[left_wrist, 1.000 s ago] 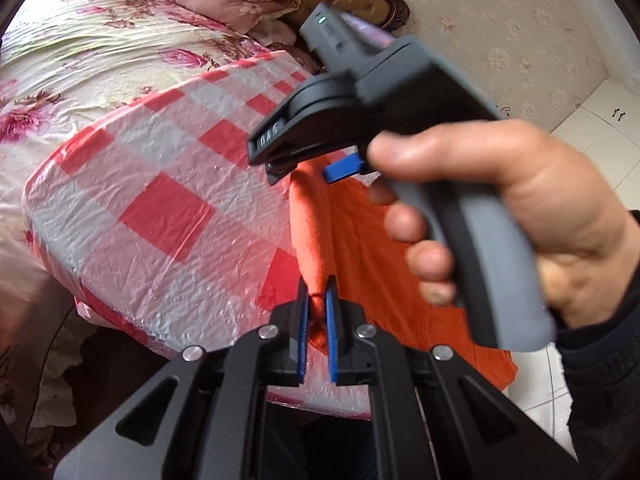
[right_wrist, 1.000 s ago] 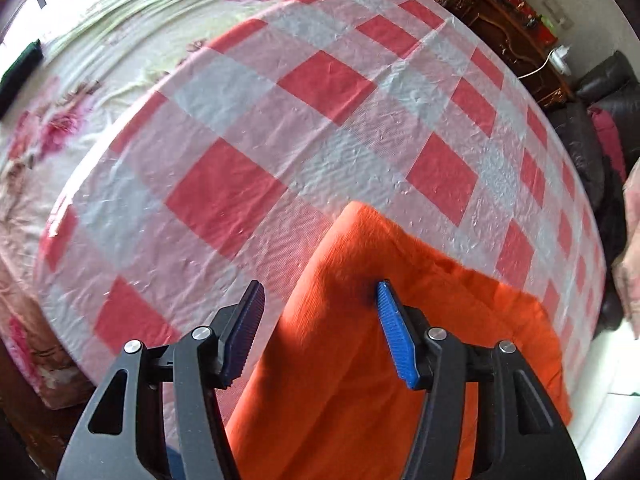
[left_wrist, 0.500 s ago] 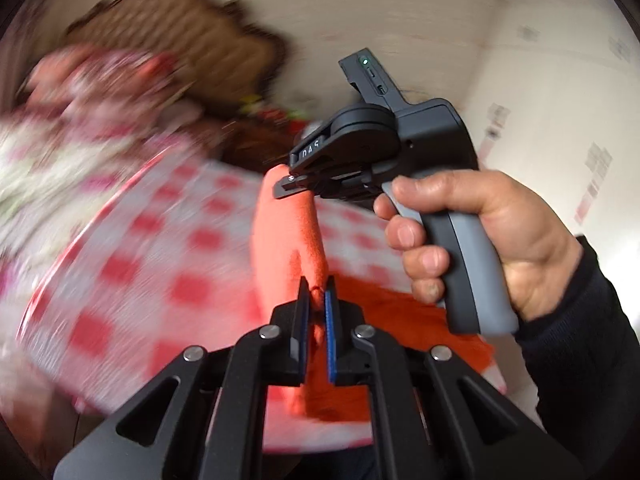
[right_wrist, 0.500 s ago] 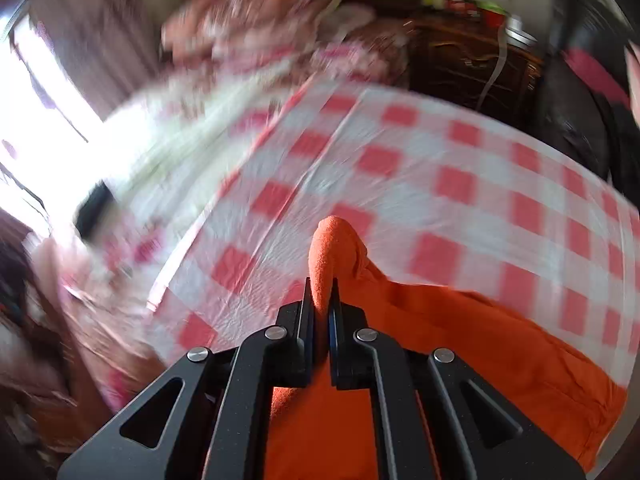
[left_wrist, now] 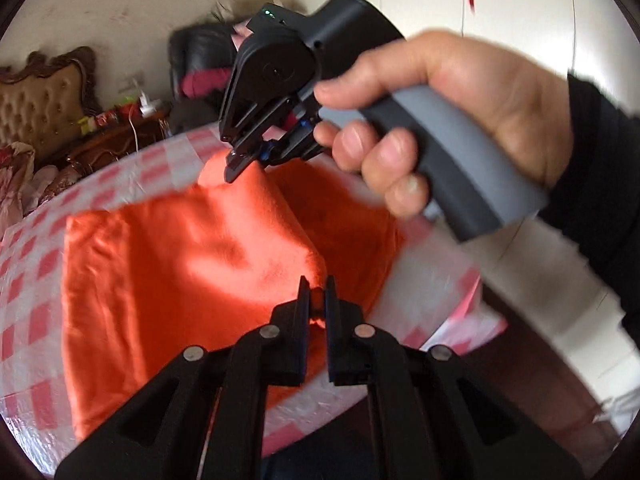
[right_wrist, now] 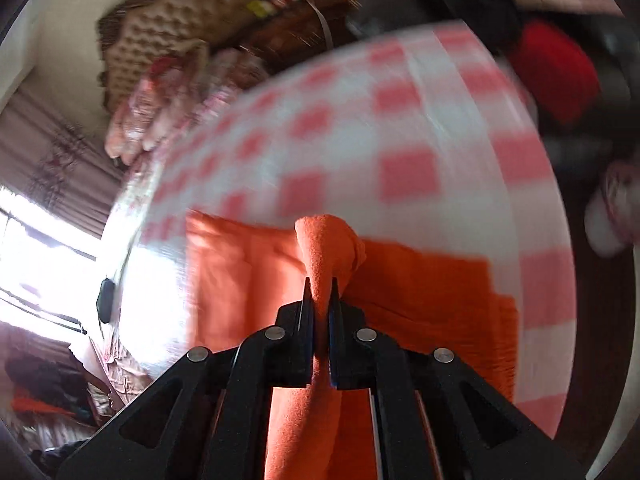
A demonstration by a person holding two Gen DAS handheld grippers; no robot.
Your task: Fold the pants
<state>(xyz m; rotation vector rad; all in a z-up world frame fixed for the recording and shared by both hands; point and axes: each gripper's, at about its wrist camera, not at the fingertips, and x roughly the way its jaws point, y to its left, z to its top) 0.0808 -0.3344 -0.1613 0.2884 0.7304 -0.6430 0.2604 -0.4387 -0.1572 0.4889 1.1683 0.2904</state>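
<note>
Both hand-held grippers are pinching the orange pants: your left hand-held gripper (left_wrist: 316, 294) is clamping a bunched corner at the near edge of the cloth, and your right hand-held gripper (right_wrist: 320, 294) is nipping a peak of fabric that is poking up past its tips. The pants (left_wrist: 160, 264) are lying half-lifted on the red-and-white checked worktop (left_wrist: 32, 280), tented between the two grips, with your right hand (left_wrist: 460, 120) wrapping the grey handle above them.

You are holding only small folds, so a sharp tug is likely to pull the cloth free of either grip, and the fold would then be collapsing crooked. You are also risking drag: the checked cover looks like loose plastic, and the trailing cloth could be wrinkling it or carrying it along. Uneven lift between the hands would be skewing the crease.

Room is opening across the far half of the worktop, which is showing bare checks beyond the pants. The near rim is sitting close under the left grip, so cloth laid short there may be hanging off. A carved headboard (right_wrist: 180, 28) and a cluttered dark cabinet (left_wrist: 120, 136) are standing beyond the far edge.
</note>
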